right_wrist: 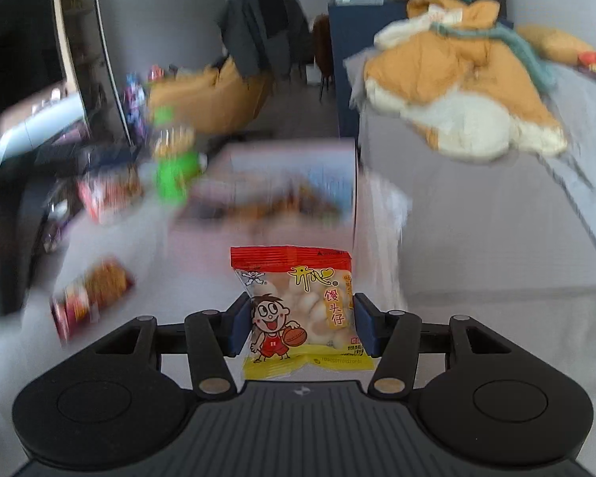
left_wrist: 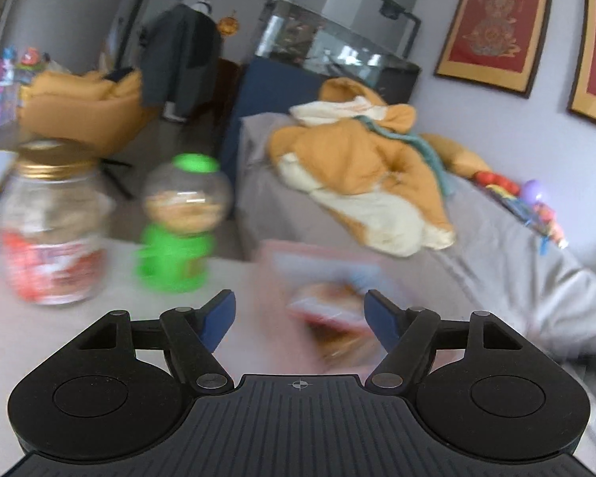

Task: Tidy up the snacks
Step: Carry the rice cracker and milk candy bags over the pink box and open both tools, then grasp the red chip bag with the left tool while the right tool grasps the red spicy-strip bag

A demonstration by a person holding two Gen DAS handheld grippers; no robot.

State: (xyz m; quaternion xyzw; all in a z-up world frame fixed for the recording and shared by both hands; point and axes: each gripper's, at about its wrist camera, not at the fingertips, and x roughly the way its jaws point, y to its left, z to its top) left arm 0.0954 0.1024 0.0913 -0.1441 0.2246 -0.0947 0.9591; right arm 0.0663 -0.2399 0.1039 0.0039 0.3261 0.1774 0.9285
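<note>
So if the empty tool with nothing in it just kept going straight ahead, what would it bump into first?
Probably the blurry snack packet lying just ahead between the left tool's open fingers, by the pink box. Depth is hard to judge in the blur.

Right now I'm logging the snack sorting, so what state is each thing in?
Left tool: open, nothing gripped.
Right tool: shut on the red-and-yellow cartoon snack packet, held upright.
Clear glass jar with gold lid: standing, lid on.
Green candy dispenser with clear globe: upright, partly filled.
Pink box: too blurred to tell.
</note>
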